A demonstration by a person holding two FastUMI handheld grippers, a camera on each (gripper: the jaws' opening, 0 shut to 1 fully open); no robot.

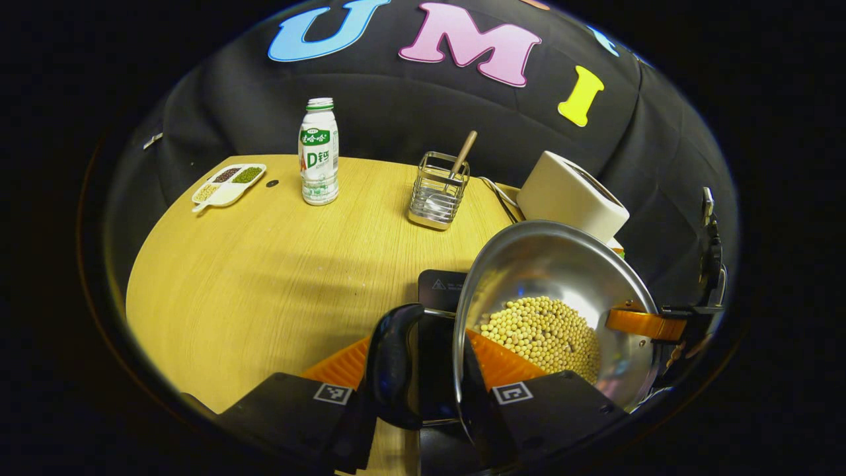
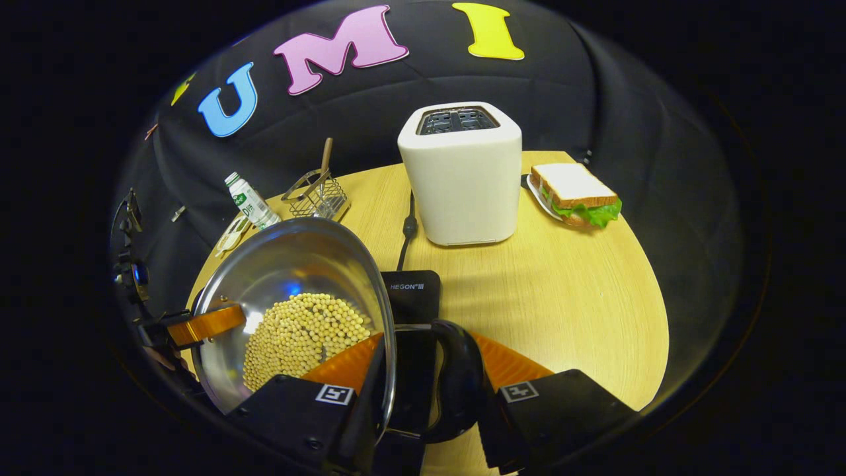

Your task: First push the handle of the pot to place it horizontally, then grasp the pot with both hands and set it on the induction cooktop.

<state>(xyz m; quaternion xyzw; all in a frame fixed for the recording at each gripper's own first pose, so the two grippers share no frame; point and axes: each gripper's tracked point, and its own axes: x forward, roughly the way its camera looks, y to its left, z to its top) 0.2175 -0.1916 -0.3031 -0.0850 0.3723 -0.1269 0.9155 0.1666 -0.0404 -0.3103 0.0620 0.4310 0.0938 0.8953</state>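
Observation:
A steel pot part-filled with pale soybeans hangs tilted over the black induction cooktop; whether it touches the cooktop I cannot tell. My left gripper is shut on the pot's black side handle and rim. In the right gripper view the pot sits at lower left, and my right gripper is shut on the opposite black handle above the cooktop. Each view shows the other gripper clamped on the far rim, the right gripper and the left gripper.
On the round wooden table stand a milk bottle, a divided dish of beans, a wire holder with a wooden-handled tool and a white toaster with its cable. A sandwich on a plate lies at the back right.

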